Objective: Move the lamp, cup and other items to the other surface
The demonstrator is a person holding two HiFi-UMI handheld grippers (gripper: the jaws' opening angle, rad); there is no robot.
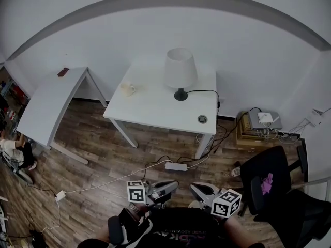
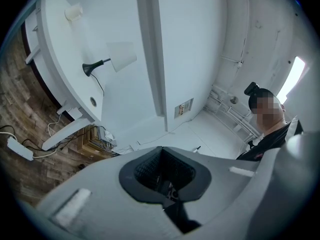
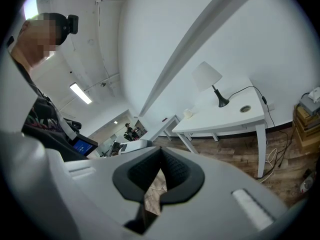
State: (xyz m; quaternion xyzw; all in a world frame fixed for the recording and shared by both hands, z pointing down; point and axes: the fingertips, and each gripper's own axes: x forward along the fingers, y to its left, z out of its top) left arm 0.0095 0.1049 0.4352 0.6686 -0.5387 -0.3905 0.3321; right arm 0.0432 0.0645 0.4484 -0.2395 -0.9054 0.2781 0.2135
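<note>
A white-shaded lamp [image 1: 180, 71] with a black base stands on the white table [image 1: 155, 110] ahead of me. A small pale cup [image 1: 128, 89] sits near that table's left edge, and a round dark item [image 1: 202, 119] lies near its front right corner. A second white table [image 1: 49, 105] stands to the left with a small dark red thing [image 1: 63, 72] on it. My left gripper [image 1: 173, 185] and right gripper [image 1: 194, 188] are low at my body, far from both tables, shut and empty. The lamp [image 2: 120, 58] [image 3: 207, 76] and cup [image 2: 74, 12] [image 3: 189, 113] show small in both gripper views.
A power strip [image 1: 176, 166] and loose cables lie on the wooden floor between me and the table. A wooden crate with devices [image 1: 261, 125] stands at the right wall, and a black chair [image 1: 269, 177] is close on my right. A person [image 1: 10, 151] sits at the far left.
</note>
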